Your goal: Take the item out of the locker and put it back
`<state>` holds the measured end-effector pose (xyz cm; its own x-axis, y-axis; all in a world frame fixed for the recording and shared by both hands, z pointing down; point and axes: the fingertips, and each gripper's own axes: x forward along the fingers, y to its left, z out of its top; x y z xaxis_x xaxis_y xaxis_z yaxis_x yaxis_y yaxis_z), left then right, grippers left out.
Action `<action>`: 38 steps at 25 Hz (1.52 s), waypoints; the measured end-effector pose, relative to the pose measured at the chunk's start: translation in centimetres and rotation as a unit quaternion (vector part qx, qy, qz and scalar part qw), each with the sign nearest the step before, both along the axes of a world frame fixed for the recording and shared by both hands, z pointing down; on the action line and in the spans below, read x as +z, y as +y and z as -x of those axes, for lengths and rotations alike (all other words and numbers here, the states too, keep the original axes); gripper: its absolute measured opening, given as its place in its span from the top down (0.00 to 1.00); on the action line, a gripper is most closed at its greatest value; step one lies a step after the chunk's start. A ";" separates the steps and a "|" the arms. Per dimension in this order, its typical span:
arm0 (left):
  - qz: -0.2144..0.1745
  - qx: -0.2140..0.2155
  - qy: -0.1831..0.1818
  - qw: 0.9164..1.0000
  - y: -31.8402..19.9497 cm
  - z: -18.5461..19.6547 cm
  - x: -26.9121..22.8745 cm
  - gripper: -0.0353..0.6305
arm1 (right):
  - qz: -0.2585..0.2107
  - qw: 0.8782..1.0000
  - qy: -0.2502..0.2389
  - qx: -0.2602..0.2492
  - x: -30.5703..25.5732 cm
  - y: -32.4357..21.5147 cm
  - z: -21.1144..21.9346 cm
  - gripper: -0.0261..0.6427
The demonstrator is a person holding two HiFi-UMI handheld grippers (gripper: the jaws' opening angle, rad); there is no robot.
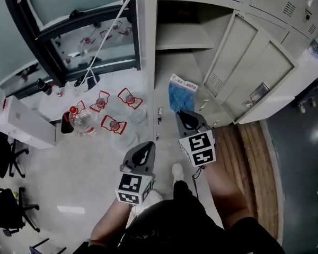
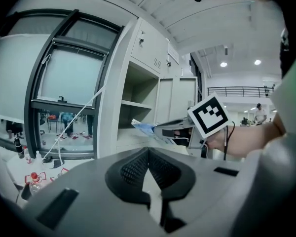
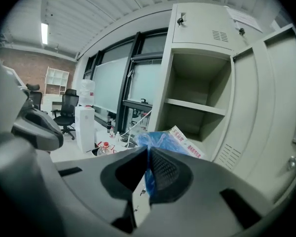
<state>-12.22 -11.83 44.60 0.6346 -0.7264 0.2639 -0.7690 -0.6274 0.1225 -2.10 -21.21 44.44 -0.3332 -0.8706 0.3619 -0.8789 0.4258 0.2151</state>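
Note:
The item is a blue plastic packet (image 1: pixel 178 96) with a white printed header card. My right gripper (image 1: pixel 184 115) is shut on its near edge and holds it in the air in front of the open grey locker (image 1: pixel 175 46). In the right gripper view the packet (image 3: pixel 170 138) sticks out past the right gripper (image 3: pixel 148 153) toward the locker's lower compartment (image 3: pixel 200 125), under its shelf. My left gripper (image 1: pixel 146 149) hangs lower and to the left, shut with nothing between its fingers. The left gripper (image 2: pixel 148 151) looks across at the packet (image 2: pixel 144 128).
The locker door (image 1: pixel 249 70) swings open to the right, beside a wooden board (image 1: pixel 249 157) on the floor. Several water bottles (image 1: pixel 82 121) and red holders (image 1: pixel 113 124) lie on the floor at the left, below a dark-framed window (image 1: pixel 69 30). Office chairs (image 1: pixel 5 152) stand far left.

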 end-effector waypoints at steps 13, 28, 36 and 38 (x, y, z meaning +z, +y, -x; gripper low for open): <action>-0.002 0.018 0.019 1.000 3.3 -1.5 -0.2 0.94 | 0.003 0.999 -0.043 0.004 -0.8 7.8 -0.1 0.94; 0.008 -0.039 0.014 0.999 6.6 -8.4 -0.1 0.94 | 0.013 0.995 -0.087 -0.048 -1.0 13.5 -7.0 0.94; 0.010 -0.059 0.002 0.998 10.8 -12.6 0.5 0.94 | 0.024 0.990 -0.109 -0.084 -0.3 17.6 -10.2 0.94; 0.009 -0.064 -0.001 0.998 11.9 -13.3 0.5 0.94 | 0.024 0.989 -0.112 -0.091 -0.2 18.5 -10.7 0.94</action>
<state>1.09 0.08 45.11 0.5366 -0.7968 0.2777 -0.8429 -0.5218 0.1312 8.63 -2.71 44.28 -0.5588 -0.7727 0.3011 -0.8104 0.5859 -0.0003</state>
